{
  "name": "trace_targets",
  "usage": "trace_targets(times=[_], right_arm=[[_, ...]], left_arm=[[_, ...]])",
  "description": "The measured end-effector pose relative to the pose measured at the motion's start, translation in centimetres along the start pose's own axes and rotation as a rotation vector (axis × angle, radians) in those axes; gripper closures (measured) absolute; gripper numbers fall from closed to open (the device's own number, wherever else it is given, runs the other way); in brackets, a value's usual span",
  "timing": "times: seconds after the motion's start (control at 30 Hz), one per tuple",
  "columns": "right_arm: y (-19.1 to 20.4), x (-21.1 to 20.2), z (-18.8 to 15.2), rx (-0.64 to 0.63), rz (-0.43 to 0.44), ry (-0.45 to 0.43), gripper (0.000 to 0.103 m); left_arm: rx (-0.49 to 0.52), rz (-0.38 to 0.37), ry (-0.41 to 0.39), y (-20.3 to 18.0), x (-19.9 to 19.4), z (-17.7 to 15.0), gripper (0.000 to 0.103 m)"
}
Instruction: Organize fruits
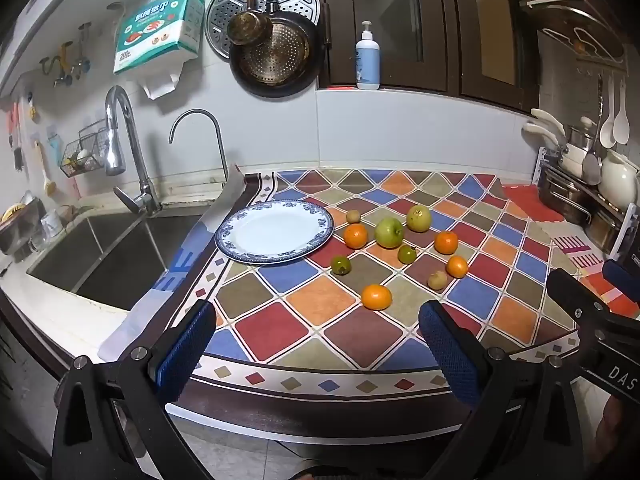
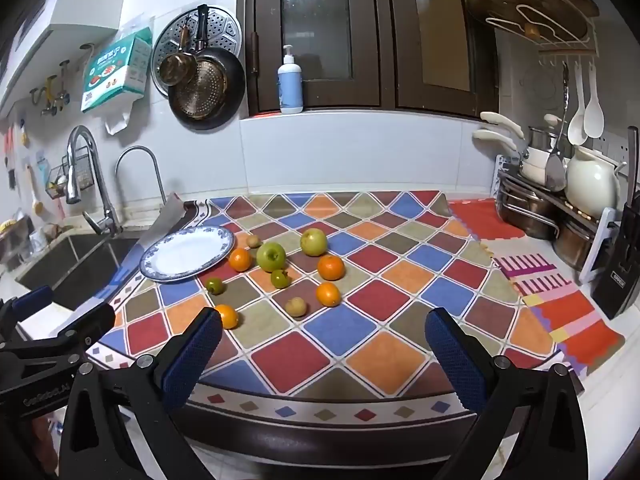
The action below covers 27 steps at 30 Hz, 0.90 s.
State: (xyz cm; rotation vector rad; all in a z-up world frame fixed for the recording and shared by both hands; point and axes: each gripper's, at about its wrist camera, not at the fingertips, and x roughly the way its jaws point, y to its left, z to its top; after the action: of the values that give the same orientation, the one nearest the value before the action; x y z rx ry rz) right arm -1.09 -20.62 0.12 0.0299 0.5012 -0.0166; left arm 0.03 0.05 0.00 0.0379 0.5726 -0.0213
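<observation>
Fruit scattered beside a bare blue-rimmed white china plate (image 1: 274,231) at frame centre.
Left gripper (image 1: 316,332) and right gripper (image 2: 324,334) hover low in frame, jaws wide, holding nothing; nearest round orange tangerine (image 1: 376,297) lies on the diamond-patterned surface (image 1: 280,332).

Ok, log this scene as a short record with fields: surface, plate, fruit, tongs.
surface: checkered cloth on the counter, beside the sink
plate: blue-rimmed plate, nothing on it, at the cloth's sink-side edge
fruit: all on the cloth, none on the plate; four oranges, nearest orange; green apple; yellow-green apple; two small green fruits; two small brownish ones
left tongs: open, holding nothing, over the near edge
right tongs: open, holding nothing
</observation>
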Motion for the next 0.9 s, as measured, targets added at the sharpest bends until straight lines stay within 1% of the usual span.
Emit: trace_targets(times=[0.23, 0.43, 0.57, 0.9], right_arm=[[-0.1, 0.0, 0.0, 0.006, 0.001, 0.001, 0.001], [-0.1, 0.0, -0.1, 0.004, 0.002, -0.003, 0.001], [-0.1, 0.0, -0.1, 0.003, 0.001, 0.0, 0.001], [-0.4, 0.1, 0.2, -0.001, 0.011, -0.001, 0.001]], left_arm=[[-0.009, -0.01, -0.001, 0.4, -0.2, 0.4, 0.0], [0.002, -0.002, -0.003, 0.6, -0.1, 0.6, 0.0], [0.008, 0.002, -0.011, 0.2, -0.3, 0.2, 0.0], [0.002, 0.015, -0.027, 0.0, -0.9, 0.5, 0.0]])
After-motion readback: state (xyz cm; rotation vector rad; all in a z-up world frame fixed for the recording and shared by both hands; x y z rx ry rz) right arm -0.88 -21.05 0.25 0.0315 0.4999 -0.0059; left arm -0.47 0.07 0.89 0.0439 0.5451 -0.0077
